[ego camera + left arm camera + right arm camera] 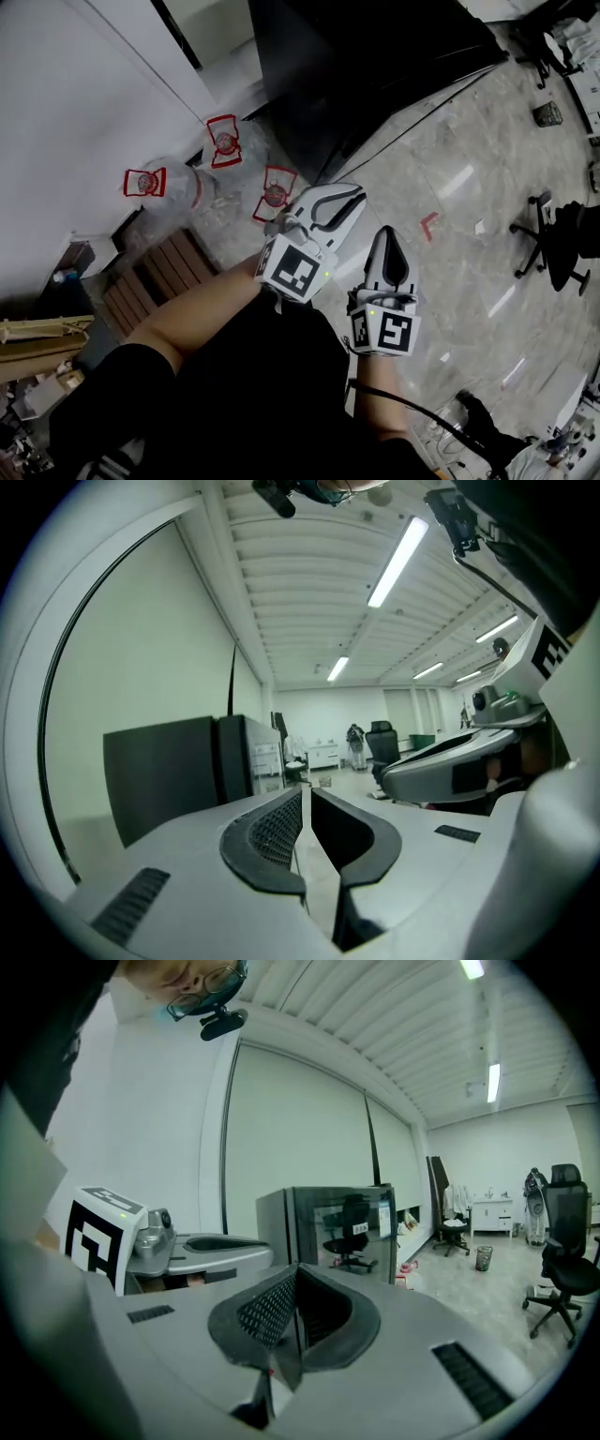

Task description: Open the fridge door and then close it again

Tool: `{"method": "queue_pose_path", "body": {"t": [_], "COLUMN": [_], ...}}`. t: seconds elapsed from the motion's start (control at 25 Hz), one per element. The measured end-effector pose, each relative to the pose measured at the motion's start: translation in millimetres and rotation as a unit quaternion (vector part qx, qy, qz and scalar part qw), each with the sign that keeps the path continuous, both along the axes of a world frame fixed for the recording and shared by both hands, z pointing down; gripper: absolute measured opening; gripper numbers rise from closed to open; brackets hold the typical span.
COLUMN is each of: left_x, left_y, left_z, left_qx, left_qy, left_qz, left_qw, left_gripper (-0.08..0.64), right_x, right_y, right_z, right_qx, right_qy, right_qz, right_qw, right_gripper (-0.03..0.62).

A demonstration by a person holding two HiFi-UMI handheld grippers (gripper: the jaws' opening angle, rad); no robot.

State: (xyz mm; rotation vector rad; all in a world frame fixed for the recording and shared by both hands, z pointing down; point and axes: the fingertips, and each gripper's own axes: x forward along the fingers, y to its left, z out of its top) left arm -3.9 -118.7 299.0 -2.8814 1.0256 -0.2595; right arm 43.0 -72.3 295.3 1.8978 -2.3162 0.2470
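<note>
Fridge first: it stands on the floor against the white wall, well ahead of the person. It is a tall dark cabinet with a glossy front that mirrors an office chair. From where I stand, that front looks flush with the cabinet, so I take the door to be shut, though I cannot pick out a handle. Three water jugs with red handles sit on the floor near its foot, and an office chair stands off toward the floor's right edge. The person holds both tools close to the body, side by side and well apart from the fridge. The left tongs point toward the cabinet with their tips pressed together and nothing between them, which their own view confirms. The right tongs are likewise closed on nothing. As for the step in hand, a shut door with both tools away from it fits the moment before the door is pulled open. It fits equally well the moment after it has been swung closed again. Nothing here decides between the two. If the door is to be worked at all, the tongs would have to cross that gap and part before they could take hold of its edge.
</note>
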Motion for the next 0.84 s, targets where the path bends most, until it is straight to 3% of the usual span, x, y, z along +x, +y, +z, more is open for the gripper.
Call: {"method": "queue_pose_path", "body": {"t": [0.2,0.36,0.6,0.84], "left_x": [-30,-61,-100,-106], "left_y": [36,63,94,111], "left_z": [-65,-63,-75,-94], "left_qx": [0.015,-0.032,-0.063,-0.030], "left_qy": [0.036,0.030,0.048,0.058], "left_qz": [0.005,0.006,-0.009,-0.002], "left_qw": [0.9992,0.9990,0.9968,0.9979], "left_gripper": [0.037,0.037,0.037,0.037], "right_x": [-41,-65,-86,-88], "right_y": [20,37,57,67], "right_z": [-53,-72,-95,-113], "right_qx": [0.018,0.015,0.025,0.048], "right_qy": [-0.006,-0.012,0.007,0.013], "right_qz": [-0.033,-0.049,-0.057,-0.049], "right_qw": [0.999,0.999,0.998,0.998], "right_gripper": [0.015,0.015,0.015,0.015]}}
